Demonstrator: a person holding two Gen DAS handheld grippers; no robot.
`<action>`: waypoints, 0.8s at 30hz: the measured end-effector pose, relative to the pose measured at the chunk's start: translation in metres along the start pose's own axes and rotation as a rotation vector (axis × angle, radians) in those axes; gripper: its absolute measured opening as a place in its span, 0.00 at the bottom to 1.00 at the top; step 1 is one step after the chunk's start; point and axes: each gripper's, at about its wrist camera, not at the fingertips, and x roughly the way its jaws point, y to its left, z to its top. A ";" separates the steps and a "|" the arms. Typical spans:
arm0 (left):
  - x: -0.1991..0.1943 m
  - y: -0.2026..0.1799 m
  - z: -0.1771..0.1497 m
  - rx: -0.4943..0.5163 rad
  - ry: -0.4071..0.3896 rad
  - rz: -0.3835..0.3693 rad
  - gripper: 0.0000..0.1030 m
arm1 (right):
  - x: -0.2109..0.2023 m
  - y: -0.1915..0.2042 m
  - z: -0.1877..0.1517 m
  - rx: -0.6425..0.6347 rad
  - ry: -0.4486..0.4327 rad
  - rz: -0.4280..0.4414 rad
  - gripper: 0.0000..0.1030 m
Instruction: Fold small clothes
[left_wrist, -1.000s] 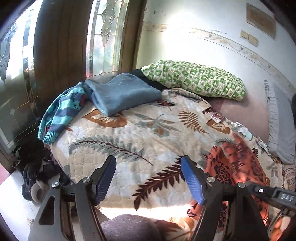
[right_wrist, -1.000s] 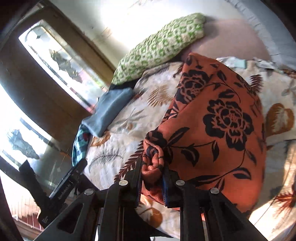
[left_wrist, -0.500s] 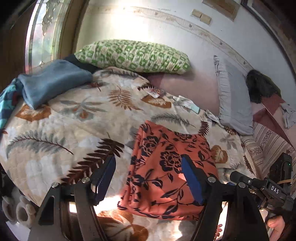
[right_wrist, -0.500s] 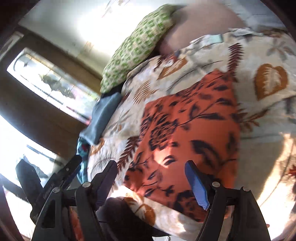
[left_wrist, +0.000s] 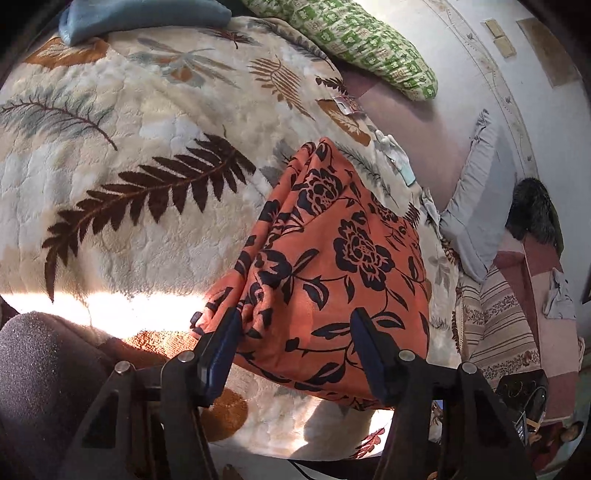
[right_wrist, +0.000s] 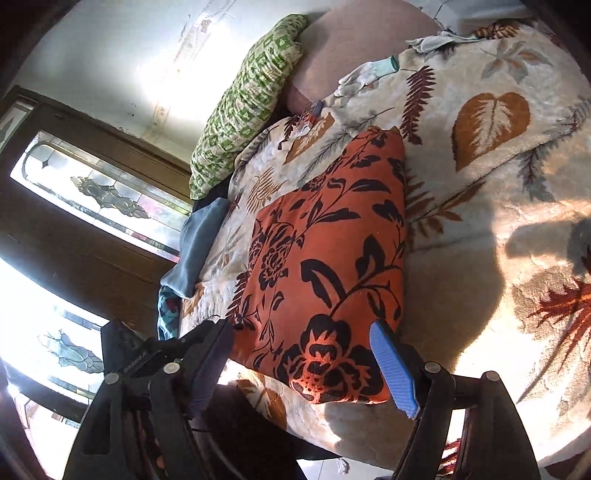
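On the bed, hidden or unclear: the near hem of the orange floral garment (left_wrist: 332, 266) is partly covered by the left gripper's (left_wrist: 295, 350) fingers (left_wrist: 218, 347); whether either finger touches the cloth cannot be told.
Cut off: the blue folded garment (left_wrist: 140, 14) runs out of the left wrist view at the top edge; more of it shows in the right wrist view (right_wrist: 199, 243).
Hard to make out: a small pale item (right_wrist: 365, 75) near the far blanket edge looks like a glove; a teal striped cloth (right_wrist: 168, 314) beside the blue garment shows only in part.
Left gripper state: fingers spread wide, nothing between them gripped.
Right gripper (right_wrist: 303, 369) state: fingers spread wide, holding nothing.
Garment location: lying folded on the leaf-print blanket (left_wrist: 110, 192), just ahead of both grippers.
Garment long axis: runs from the near bed edge away toward the far wall; the left side is bunched into lengthwise pleats.
Surface: plush cream blanket with fern and leaf print, sunlit along the near edge.
Room: green patterned pillow (right_wrist: 247, 96) and grey pillow (left_wrist: 476, 206) at the wall; stained-glass window (right_wrist: 103, 195) in dark wood framing.
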 end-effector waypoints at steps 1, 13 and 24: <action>0.000 0.001 -0.001 -0.006 0.003 0.001 0.59 | -0.001 0.000 0.000 -0.005 -0.002 -0.002 0.77; -0.002 0.001 -0.002 0.010 0.006 0.060 0.58 | -0.012 -0.009 0.004 0.030 -0.032 0.015 0.77; -0.029 -0.017 -0.004 0.168 -0.140 0.194 0.07 | -0.010 0.007 0.013 -0.024 -0.036 -0.019 0.77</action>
